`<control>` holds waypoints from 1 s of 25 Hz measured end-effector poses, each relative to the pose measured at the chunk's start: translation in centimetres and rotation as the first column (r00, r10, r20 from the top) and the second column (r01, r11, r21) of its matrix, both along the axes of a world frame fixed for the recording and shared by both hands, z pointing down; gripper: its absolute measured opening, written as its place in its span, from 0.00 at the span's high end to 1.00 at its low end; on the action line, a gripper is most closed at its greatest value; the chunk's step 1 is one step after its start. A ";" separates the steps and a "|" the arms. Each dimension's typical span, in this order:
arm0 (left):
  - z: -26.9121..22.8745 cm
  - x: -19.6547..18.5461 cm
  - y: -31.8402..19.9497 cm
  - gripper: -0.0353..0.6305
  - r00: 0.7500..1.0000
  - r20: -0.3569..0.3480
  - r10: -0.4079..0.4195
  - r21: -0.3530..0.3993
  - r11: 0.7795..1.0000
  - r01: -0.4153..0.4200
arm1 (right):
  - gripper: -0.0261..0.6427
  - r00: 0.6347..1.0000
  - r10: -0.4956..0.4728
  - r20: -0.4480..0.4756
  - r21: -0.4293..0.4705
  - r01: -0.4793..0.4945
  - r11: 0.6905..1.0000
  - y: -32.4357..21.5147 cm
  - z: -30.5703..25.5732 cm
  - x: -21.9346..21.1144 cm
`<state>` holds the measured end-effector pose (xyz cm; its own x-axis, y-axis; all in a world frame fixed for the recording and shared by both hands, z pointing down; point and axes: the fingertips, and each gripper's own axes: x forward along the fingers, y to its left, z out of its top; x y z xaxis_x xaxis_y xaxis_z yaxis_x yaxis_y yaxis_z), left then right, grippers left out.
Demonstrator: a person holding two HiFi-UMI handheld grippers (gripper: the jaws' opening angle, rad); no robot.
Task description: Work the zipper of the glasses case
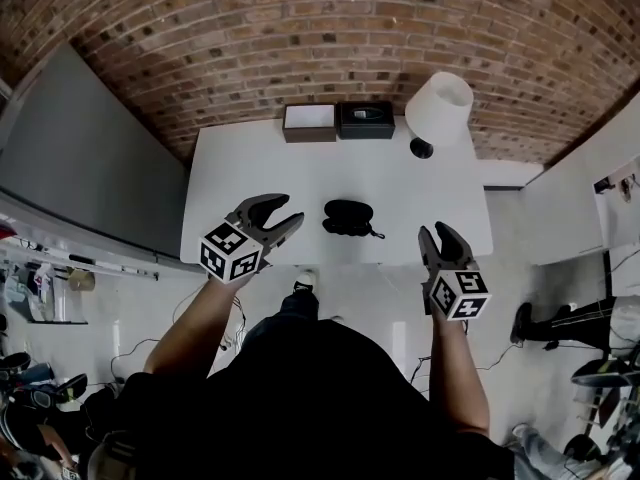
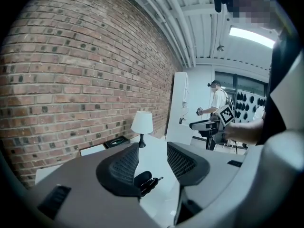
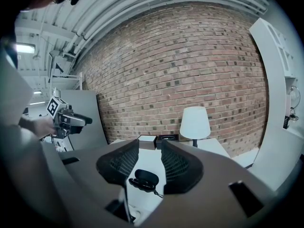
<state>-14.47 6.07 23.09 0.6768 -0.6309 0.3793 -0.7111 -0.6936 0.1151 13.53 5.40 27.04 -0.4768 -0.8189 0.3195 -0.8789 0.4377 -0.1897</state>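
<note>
Seen from the head view, a black oval zippered glasses case (image 1: 349,217) is shown lying near the front middle of a white rectangular worktop (image 1: 300,163), a short zip pull (image 1: 378,235) trailing from its right end; the left tongs (image 1: 285,212) are held open just to its left, and the right tongs (image 1: 436,233) are held open over the front right edge, well apart from it. A white-shaded table lamp (image 1: 439,109), a brown box with a white lid (image 1: 309,122) and a black box (image 1: 366,119) are lined up along the far edge, against a red brick wall (image 1: 320,38). In the left gripper view, the ribbed pads are seen standing apart with nothing clamped, the case being framed low between them on the worktop beyond. In the right gripper view, the pads are likewise parted and empty, and the case is seen between them, untouched, with the lamp behind.
</note>
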 end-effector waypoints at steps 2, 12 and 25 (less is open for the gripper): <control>0.0 -0.2 -0.7 0.64 1.000 -0.004 0.012 0.002 1.000 -0.012 | 0.73 1.000 0.008 -0.006 -0.002 -0.008 1.000 -0.3 -0.1 -0.2; 0.5 -2.0 -7.0 0.64 0.996 -0.034 0.080 -0.001 0.997 -0.080 | 0.73 0.997 0.063 -0.035 -0.032 -0.064 0.997 -4.0 0.2 -2.7; 1.1 -3.4 -16.5 0.64 0.975 -0.053 0.216 0.000 0.976 -0.216 | 0.73 0.992 0.126 -0.032 -0.062 -0.128 0.990 -9.0 0.8 -6.6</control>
